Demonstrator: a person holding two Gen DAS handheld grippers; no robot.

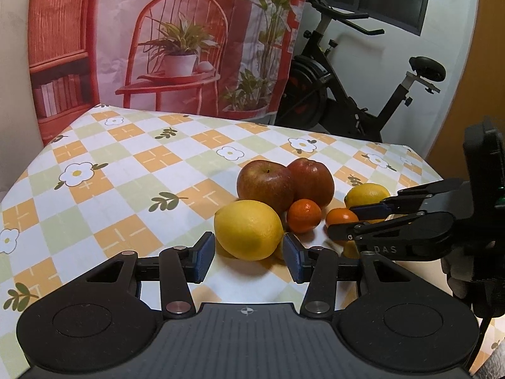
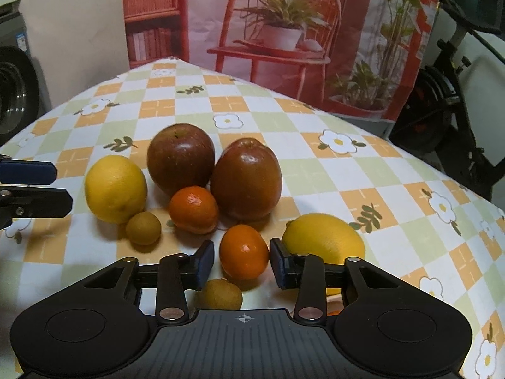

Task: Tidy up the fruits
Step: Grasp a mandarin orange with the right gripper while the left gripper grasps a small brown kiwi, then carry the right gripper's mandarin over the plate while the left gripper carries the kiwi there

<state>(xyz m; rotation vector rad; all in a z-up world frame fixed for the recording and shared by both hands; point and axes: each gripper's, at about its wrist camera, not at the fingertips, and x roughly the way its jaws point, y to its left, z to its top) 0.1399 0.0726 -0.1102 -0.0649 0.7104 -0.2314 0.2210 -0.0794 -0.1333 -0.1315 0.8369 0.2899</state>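
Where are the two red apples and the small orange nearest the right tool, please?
Left apple (image 2: pixel 180 158): right wrist view, front skin.
Right apple (image 2: pixel 246 179): right wrist view, front skin.
Small orange (image 2: pixel 243 251): right wrist view, middle.

The left wrist camera sits on the left gripper (image 1: pixel 248 257) and looks forward and down along its two fingers. It is close to the table (image 1: pixel 126 164), with a big lemon (image 1: pixel 248 229) right in front at 12 o'clock. The right gripper (image 1: pixel 344 221) pokes into this view at 3 o'clock. The right wrist camera sits on the right gripper (image 2: pixel 241 263) and also looks forward and down, close to the table (image 2: pixel 315 170). The left gripper (image 2: pixel 47 186) shows at 9 o'clock there. Both views share the same pile of fruit, the two apples (image 1: pixel 284 183) (image 2: pixel 211 170), the checked cloth and the red chair picture (image 1: pixel 176 50) (image 2: pixel 281 31) at the back.
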